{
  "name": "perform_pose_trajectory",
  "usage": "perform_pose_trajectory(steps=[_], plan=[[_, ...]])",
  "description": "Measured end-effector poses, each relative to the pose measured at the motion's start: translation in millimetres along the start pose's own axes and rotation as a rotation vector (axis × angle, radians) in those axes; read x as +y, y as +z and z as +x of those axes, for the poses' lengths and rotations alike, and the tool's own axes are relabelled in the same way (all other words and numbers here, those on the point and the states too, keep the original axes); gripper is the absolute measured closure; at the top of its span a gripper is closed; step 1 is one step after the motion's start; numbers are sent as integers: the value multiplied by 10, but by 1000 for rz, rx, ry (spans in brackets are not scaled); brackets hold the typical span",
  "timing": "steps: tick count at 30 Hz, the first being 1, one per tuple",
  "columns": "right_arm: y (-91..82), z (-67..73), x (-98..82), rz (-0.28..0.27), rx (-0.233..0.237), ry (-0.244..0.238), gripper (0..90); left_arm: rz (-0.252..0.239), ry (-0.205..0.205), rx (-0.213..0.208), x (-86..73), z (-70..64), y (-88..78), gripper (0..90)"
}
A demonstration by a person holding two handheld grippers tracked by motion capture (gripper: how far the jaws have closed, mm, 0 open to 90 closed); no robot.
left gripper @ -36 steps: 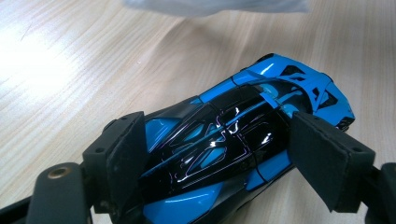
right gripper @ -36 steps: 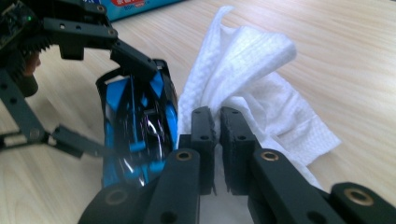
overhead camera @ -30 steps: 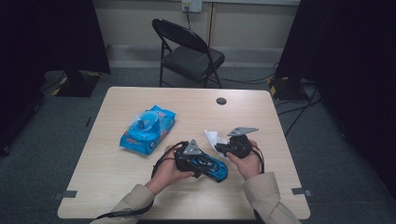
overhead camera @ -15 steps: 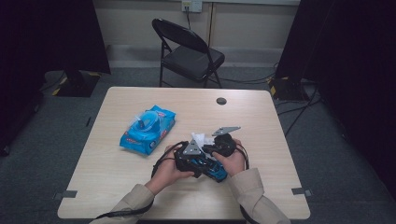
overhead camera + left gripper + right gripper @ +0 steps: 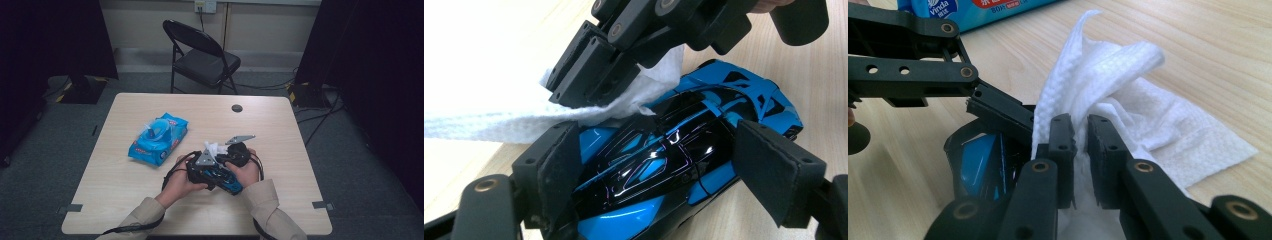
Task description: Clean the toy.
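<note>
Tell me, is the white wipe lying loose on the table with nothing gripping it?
No, the right gripper has its jaws pinched on the white wipe, holding it against the blue toy car.

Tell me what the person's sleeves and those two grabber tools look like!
Both sleeves are tan. The left gripper is black, with flat dark pads on its two jaws and round metal pins. The right gripper is black too, built from bars with brassy pins. Each has a grey three-cornered plate on top and a black cable trailing off.
</note>
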State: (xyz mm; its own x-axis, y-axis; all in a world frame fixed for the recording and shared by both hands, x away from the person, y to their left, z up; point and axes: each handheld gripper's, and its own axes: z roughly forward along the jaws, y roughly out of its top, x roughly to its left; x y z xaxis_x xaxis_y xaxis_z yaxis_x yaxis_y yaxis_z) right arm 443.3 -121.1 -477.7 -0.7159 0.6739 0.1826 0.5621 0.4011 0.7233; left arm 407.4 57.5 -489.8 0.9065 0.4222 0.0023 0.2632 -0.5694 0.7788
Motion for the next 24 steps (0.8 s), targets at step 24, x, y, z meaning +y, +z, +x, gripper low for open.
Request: perform_pose_trajectory(steps=[24], plan=[[239,-58,43,47,-20,7,840,2,-2,-5,5,3,1,196]])
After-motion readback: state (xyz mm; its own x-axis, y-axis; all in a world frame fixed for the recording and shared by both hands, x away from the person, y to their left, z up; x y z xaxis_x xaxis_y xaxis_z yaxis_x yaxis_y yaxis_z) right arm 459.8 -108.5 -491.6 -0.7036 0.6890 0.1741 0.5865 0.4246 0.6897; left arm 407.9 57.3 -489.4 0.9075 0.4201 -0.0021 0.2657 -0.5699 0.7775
